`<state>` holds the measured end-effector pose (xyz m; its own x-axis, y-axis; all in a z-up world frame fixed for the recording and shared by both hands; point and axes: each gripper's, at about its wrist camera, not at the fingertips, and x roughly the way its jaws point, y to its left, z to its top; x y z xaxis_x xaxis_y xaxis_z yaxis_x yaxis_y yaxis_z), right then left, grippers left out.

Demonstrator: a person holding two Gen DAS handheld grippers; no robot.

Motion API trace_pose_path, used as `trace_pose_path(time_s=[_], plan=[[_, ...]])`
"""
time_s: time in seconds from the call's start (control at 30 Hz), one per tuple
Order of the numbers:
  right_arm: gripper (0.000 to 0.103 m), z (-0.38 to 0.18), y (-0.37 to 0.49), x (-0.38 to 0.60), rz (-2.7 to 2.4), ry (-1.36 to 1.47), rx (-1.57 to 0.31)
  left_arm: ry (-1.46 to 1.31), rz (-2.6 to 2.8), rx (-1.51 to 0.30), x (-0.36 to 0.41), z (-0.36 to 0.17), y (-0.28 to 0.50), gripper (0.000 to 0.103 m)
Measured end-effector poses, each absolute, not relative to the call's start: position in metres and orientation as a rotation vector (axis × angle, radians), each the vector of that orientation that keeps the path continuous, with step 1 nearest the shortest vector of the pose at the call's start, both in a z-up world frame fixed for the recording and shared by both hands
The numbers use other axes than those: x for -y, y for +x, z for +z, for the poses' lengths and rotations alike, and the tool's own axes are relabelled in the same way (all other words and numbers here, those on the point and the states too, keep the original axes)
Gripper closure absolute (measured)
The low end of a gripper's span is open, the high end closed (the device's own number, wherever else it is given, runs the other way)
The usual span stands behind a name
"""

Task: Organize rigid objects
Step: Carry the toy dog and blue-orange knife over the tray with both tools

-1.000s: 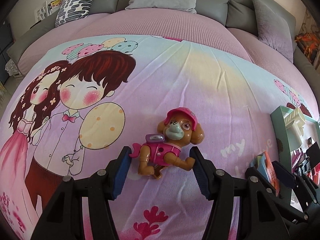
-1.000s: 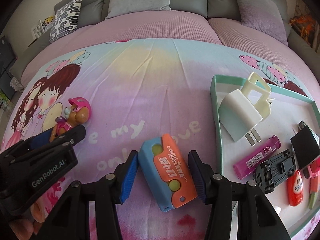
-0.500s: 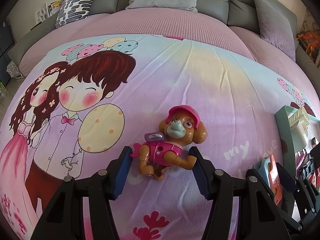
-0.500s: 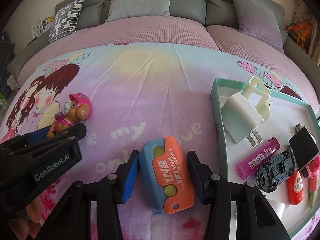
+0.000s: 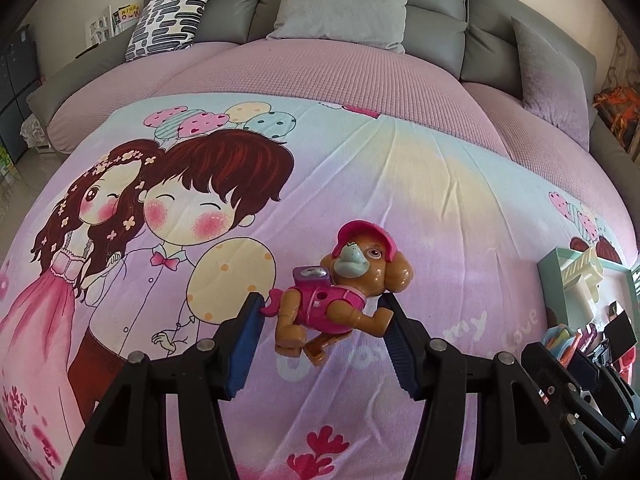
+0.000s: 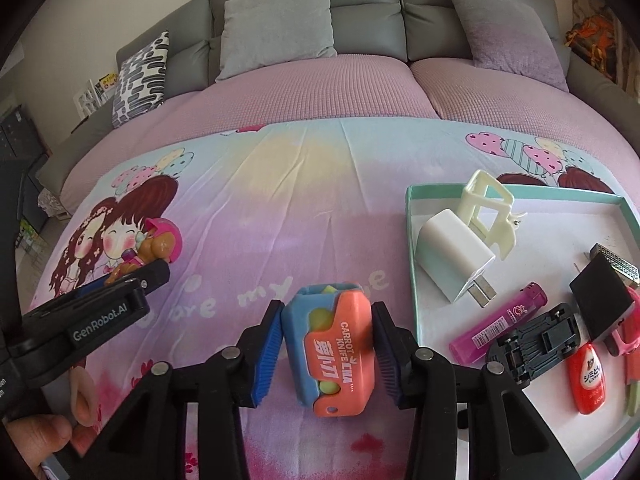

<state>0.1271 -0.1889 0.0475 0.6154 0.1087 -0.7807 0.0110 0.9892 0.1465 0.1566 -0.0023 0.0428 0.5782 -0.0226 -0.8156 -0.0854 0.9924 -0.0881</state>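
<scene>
At lower centre of the right wrist view, an orange-and-blue carrot knife toy (image 6: 332, 348) sits between the blue pads of the right gripper (image 6: 326, 354), whose jaws have just been closing; both pads now appear to press its sides, its far end tipped up off the cartoon-print bedsheet (image 6: 280, 184). To the right lies a mint-rimmed tray (image 6: 412, 248) holding a white plug charger (image 6: 454, 258), a cream plastic clip stand (image 6: 486, 208), a magenta lighter (image 6: 496, 330), an overturned dark toy car (image 6: 536, 340), a black block (image 6: 602, 306) and a small red bottle (image 6: 590, 376).

In the left wrist view, a brown puppy figure in a pink cap and vest (image 5: 340, 292) lies at centre frame between the fingers of the left gripper (image 5: 322, 338), which stands about half open. The right pad seems to touch a paw, though whether it grips is unclear from this angle. The left pad stands just beside the pink tail. Grey cushions (image 5: 344, 0) line the sofa back across the top of the frame.
</scene>
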Motion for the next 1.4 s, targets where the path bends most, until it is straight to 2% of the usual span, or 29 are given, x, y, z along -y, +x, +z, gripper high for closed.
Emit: trace_pose_path(time_s=[0.87, 1.4], plan=[[0.060, 0.093, 0.109, 0.213, 0.066, 0.210, -0.776, -0.158, 0.004, -0.848, 0.000, 0.072, 0.143, 0.043], [0.060, 0.127, 0.082, 0.278, -0.101, 0.235, -0.687, -0.143, -0.124, -0.773, 0.050, 0.103, 0.131, 0.043]])
